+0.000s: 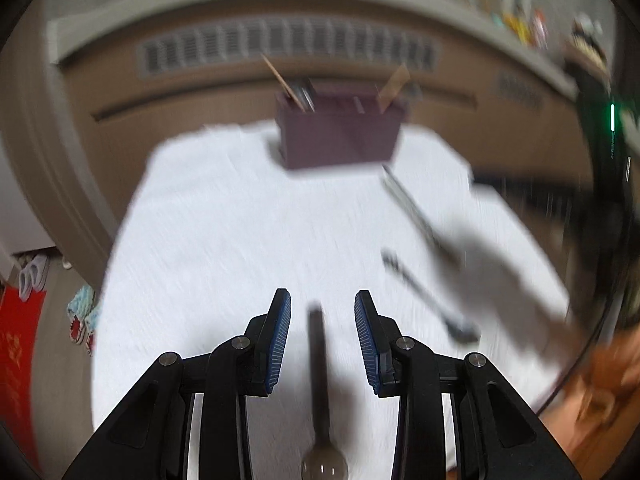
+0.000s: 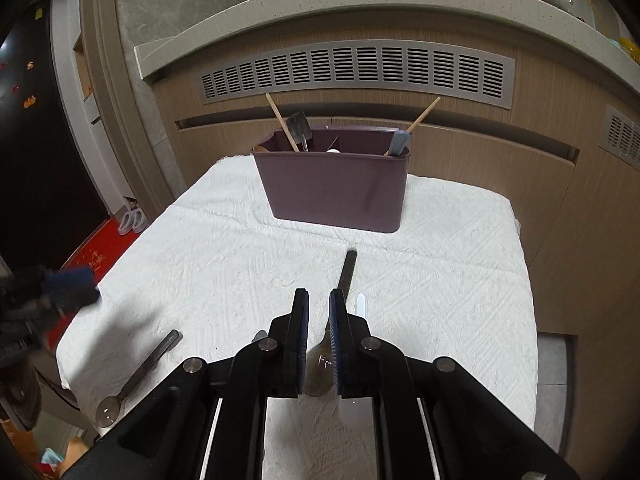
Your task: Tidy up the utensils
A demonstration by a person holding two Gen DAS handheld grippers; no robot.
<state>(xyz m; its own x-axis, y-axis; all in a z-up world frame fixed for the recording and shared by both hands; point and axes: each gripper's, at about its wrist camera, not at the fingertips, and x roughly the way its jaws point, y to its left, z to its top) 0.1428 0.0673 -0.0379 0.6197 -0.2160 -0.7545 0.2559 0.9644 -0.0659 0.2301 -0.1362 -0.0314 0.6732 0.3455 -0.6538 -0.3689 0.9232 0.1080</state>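
A white textured cloth (image 2: pixel 440 280) covers the worktop, and at its far end stands a purple utensil caddy (image 2: pixel 332 188) with chopsticks (image 2: pixel 282 120), a spatula (image 2: pixel 299 126) and a blue-grey handle (image 2: pixel 398 144) poking out. The left gripper (image 1: pixel 322 320) hangs with its fingers spread wide over a dark-handled spoon (image 1: pixel 319 376) lying on the cloth. The right gripper (image 2: pixel 319 320) has its fingers nearly together, straddling a second spoon (image 2: pixel 344 276); whether they actually pinch it I cannot tell.

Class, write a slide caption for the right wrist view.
Right tongs shut on a dark spoon above the white cloth, facing the purple utensil caddy.
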